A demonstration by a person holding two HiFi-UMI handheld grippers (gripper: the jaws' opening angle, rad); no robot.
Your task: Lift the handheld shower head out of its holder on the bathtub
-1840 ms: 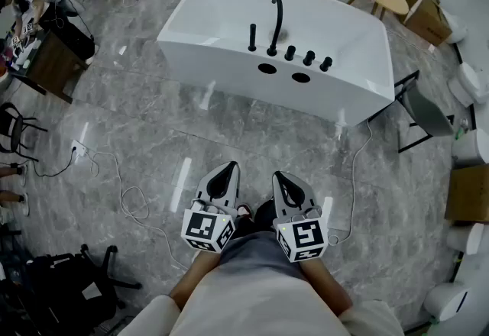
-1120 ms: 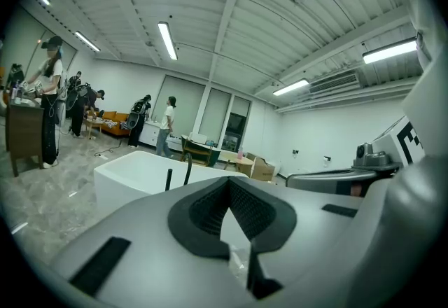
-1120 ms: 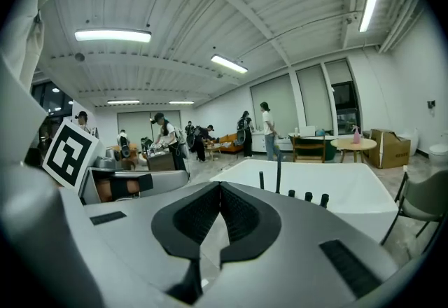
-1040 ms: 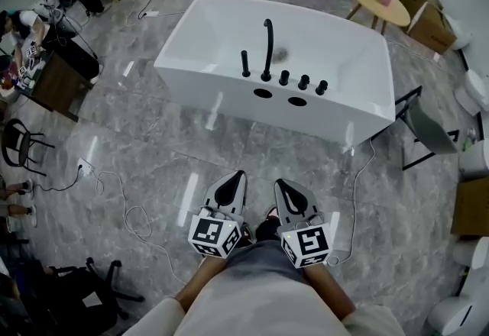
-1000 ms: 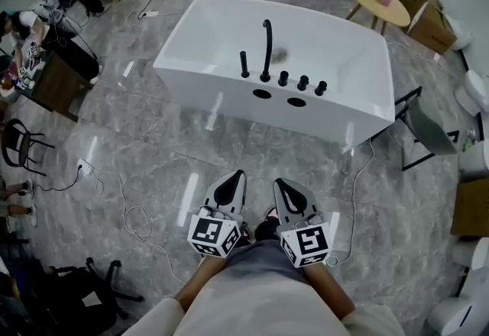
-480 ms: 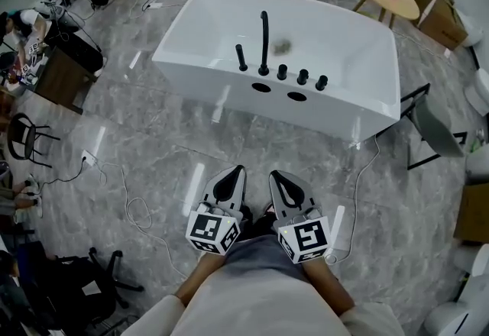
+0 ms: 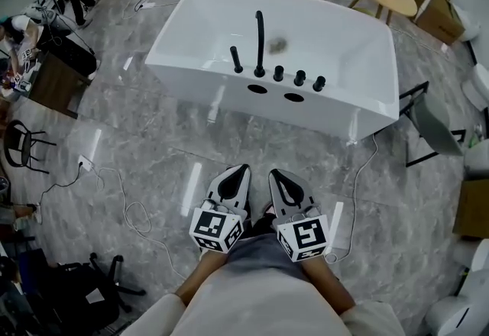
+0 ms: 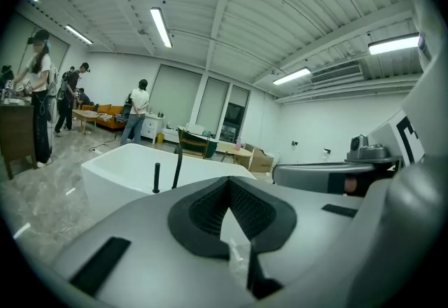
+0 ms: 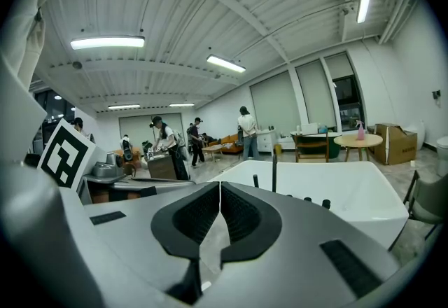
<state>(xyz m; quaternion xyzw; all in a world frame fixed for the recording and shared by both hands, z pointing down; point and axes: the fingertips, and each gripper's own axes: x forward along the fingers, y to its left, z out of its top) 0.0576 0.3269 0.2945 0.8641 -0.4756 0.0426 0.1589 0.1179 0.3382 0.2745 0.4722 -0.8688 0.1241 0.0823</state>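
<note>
Low at six o'clock in the head view, the left gripper (image 7: 241,169) and right gripper (image 7: 273,173) lie side by side. They point toward twelve o'clock, tilted slightly down. Each one's fingers (image 9: 198,214) are pressed together, empty.

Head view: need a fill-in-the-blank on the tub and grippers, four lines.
1. The left gripper and right gripper both have jaws ____, with nothing between them.
2. Both are over the ____, short of the bathtub.
3. The shower head stands in its holder, to the ____ of the spout in the head view.
4. Right of the spout sits a row of ____ knobs.

Missing words: shut; floor; left; three.
</note>
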